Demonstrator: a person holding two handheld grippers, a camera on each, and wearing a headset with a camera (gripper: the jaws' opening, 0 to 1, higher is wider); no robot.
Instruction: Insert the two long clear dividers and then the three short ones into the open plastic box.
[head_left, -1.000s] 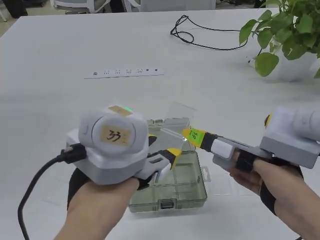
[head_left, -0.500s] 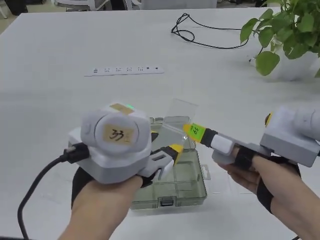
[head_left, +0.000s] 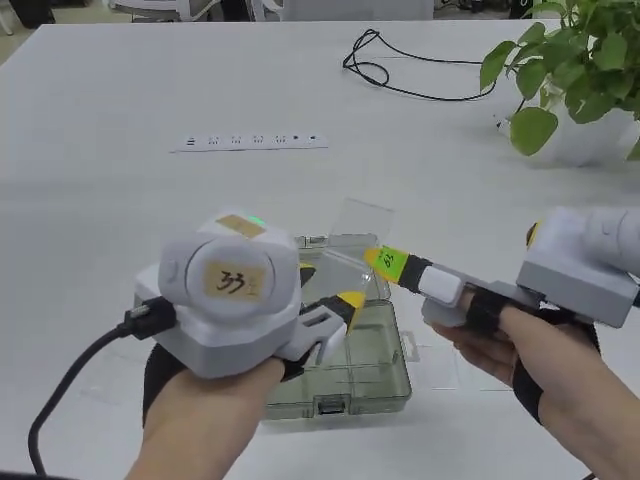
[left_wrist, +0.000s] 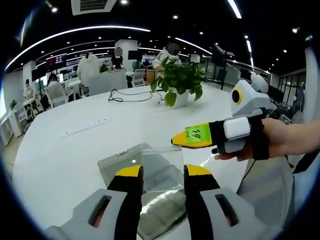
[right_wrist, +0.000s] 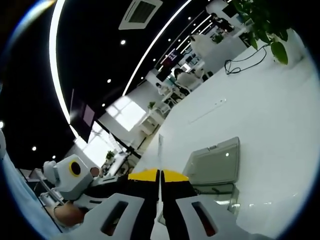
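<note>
The open plastic box (head_left: 400, 372) lies on the white table in front of me, its lid (head_left: 340, 245) folded back on the far side. Above it stands a clear divider (head_left: 366, 224). My right gripper (head_left: 384, 262) is shut on the divider's lower part and comes in from the right. In the right gripper view the divider (right_wrist: 160, 149) rises as a thin line from the right gripper (right_wrist: 160, 175). My left gripper (left_wrist: 164, 172) holds the same divider (left_wrist: 162, 142) across its width, its jaws against the two side edges. The right gripper's tip (left_wrist: 192, 136) touches the sheet.
A white power strip (head_left: 248, 143) lies at mid-table, a black cable (head_left: 400, 72) loops at the back, and a potted plant (head_left: 570, 70) stands at the back right. Faint clear pieces (head_left: 440, 368) seem to lie right of the box.
</note>
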